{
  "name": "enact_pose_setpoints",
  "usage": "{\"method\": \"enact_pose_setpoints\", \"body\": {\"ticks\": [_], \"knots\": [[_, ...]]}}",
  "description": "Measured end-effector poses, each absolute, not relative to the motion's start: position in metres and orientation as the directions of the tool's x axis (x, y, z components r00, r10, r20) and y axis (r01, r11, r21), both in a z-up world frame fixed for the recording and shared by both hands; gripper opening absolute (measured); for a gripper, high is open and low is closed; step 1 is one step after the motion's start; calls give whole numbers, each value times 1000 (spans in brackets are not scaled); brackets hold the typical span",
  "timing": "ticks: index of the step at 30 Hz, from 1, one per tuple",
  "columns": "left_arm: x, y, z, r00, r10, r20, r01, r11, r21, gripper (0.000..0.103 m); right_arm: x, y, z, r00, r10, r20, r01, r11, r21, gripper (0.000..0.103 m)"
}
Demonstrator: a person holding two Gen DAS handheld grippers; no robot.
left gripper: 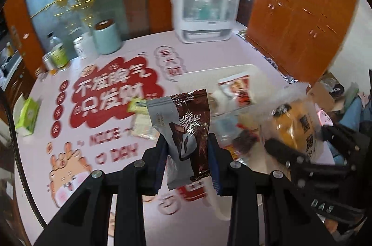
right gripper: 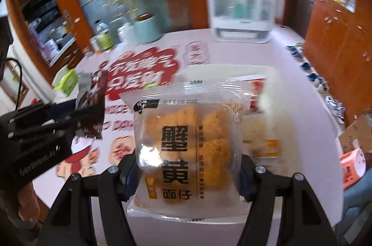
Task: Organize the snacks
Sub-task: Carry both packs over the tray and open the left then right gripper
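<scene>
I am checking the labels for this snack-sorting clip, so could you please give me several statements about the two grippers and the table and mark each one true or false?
1. The left gripper is shut on a brown and grey foil snack packet with a snowflake print. True.
2. The right gripper is empty. False: it grips a clear plastic pack of orange crispy pieces.
3. A white rectangular tray on the table holds a red and white packet. True.
4. The pink printed table cover is plain. False: it bears red lettering and a cartoon animal.
5. A pale green cylindrical canister stands at the table's far left. True.
</scene>
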State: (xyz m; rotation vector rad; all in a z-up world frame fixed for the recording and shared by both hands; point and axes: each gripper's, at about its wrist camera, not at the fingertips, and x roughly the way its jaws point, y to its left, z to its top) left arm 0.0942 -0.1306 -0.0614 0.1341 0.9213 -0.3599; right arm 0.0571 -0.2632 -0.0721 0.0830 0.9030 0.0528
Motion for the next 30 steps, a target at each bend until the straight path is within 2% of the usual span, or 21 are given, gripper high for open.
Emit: {"method": "enact_pose_setpoints", "body": {"ticks": [8, 15, 17, 19, 20, 21, 30], "knots": [[105, -196, -66, 539, -261, -801, 385, 922, -42, 32, 75, -324, -65, 642, -13, -767, 46, 999, 22, 68], [114, -209, -75, 542, -226, -809, 367, 930, -14, 33, 93, -334, -69, 647, -27, -762, 30, 999, -10, 71], [116, -211, -78, 535, -211, -818, 364, 931, -2, 43, 99, -336, -75, 630, -25, -776, 30, 1000, -8, 78], [115, -207, -80, 547, -179, -817, 336, 942, 18, 79, 104, -340, -81, 610, -50, -790, 60, 998, -17, 82], [113, -203, -79, 559, -175, -811, 323, 946, 19, 86, 106, -342, -84, 598, -58, -799, 68, 997, -21, 82], [111, -200, -78, 568, -176, -804, 316, 949, 16, 89, 109, -344, -88, 584, -56, -810, 76, 997, -14, 82], [106, -185, -82, 553, -155, -819, 294, 956, 17, 89, 102, -346, -97, 554, -33, -832, 86, 996, 18, 82]]}}
